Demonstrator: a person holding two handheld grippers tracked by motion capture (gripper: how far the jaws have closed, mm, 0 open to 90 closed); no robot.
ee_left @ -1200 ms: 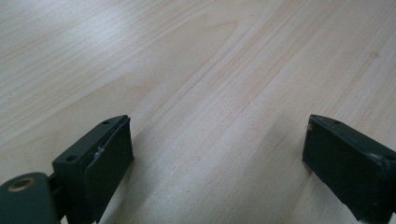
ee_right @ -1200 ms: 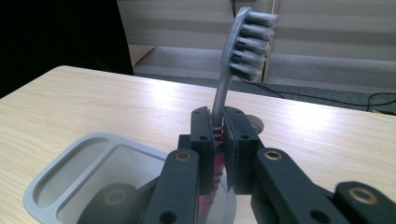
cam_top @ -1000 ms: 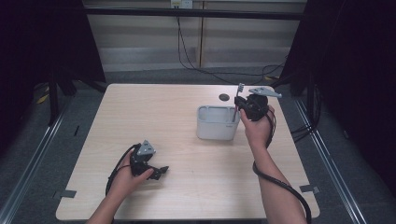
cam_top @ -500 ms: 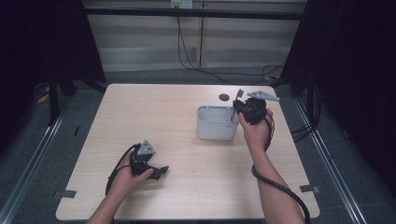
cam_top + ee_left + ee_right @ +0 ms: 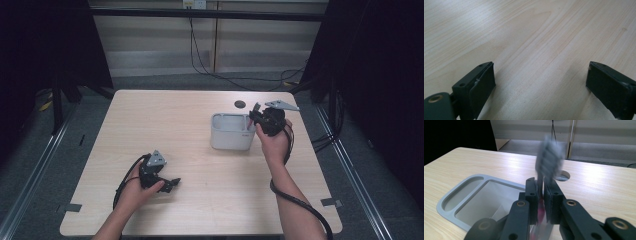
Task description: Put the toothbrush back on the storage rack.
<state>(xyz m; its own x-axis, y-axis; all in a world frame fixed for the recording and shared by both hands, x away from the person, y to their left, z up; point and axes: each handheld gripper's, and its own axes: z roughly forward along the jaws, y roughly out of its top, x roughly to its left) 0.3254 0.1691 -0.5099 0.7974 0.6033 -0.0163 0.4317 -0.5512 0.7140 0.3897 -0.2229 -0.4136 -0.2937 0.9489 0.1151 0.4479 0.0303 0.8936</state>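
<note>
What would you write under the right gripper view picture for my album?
Right tongs pinching a toothbrush beside a grey holder on a wooden table.

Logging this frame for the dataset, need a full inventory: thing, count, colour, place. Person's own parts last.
Table: 1, light wood, centre of the high view.
Cable hole: 1, dark, round, in the table top behind the container.
Container: 1, grey-white, open top with a narrow side compartment, right of table centre.
Toothbrush: 1, grey bristled head blurred, pink lower handle, clamped upright beside the container.
Tape marks: 2, grey, on the table's near corners.
Floor cables: several, black, behind the table.
Left gripper: 1, black, jaws wide apart, low over bare table, near-left.
Right gripper: 1, black, closed on the toothbrush at the container's right edge.
Forearms: 2, entering from the bottom.
</note>
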